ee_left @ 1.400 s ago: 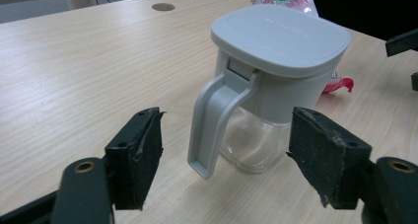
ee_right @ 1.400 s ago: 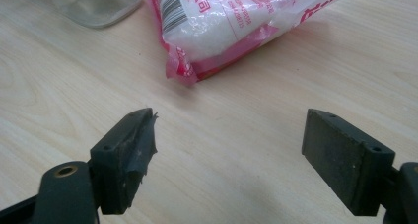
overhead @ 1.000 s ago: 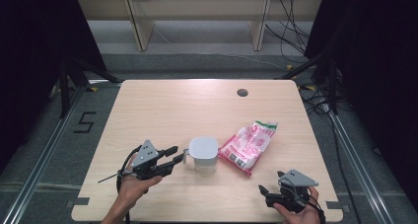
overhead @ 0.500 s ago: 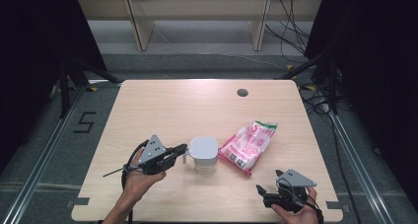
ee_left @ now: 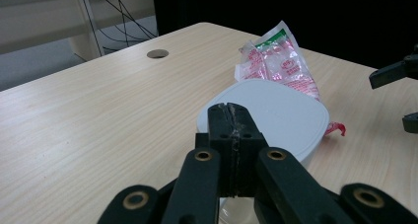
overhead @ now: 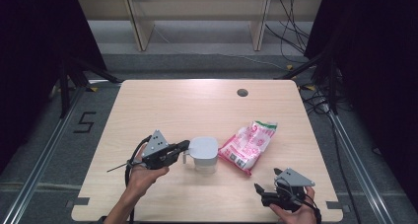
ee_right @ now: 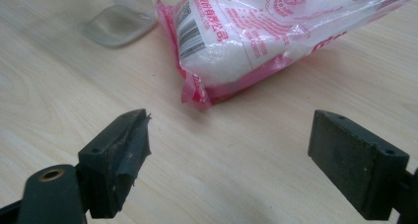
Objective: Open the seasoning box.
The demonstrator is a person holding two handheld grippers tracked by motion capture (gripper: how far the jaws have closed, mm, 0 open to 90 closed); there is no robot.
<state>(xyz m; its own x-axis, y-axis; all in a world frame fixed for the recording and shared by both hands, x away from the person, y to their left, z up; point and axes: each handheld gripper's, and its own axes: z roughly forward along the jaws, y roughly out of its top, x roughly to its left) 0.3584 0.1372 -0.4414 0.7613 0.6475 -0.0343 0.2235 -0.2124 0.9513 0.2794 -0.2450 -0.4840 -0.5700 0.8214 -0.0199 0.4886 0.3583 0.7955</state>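
Dark room, grey floor with a painted "5" (overhead: 85,121) left of a pale wood worktop (overhead: 162,105); shelf legs and loose cables at the back. Worktop has a round cable hole (overhead: 242,92) near its far edge. Pink-and-white plastic bag (overhead: 249,145) of white grains lies flat right of centre, green strip at its far end, barcode at the near end. Just left of it, near but apart as far as I can tell, stands a white square-ish tub with a lid (overhead: 204,152), clear walls below the lid in the right gripper view. Left tongs (overhead: 183,146) come in from the left, held level, tips at the tub's left side by its small handle. Left gripper view: jaws pressed together, pads meeting just in front of the lid edge; they have just been closing. Whether the handle is caught between them is hidden, so I can't tell if they pinch anything. Right tongs (overhead: 257,190) sit at the worktop's near right corner, well apart from the bag, jaws spread wide, nothing between them, pointing at the bag's near end.
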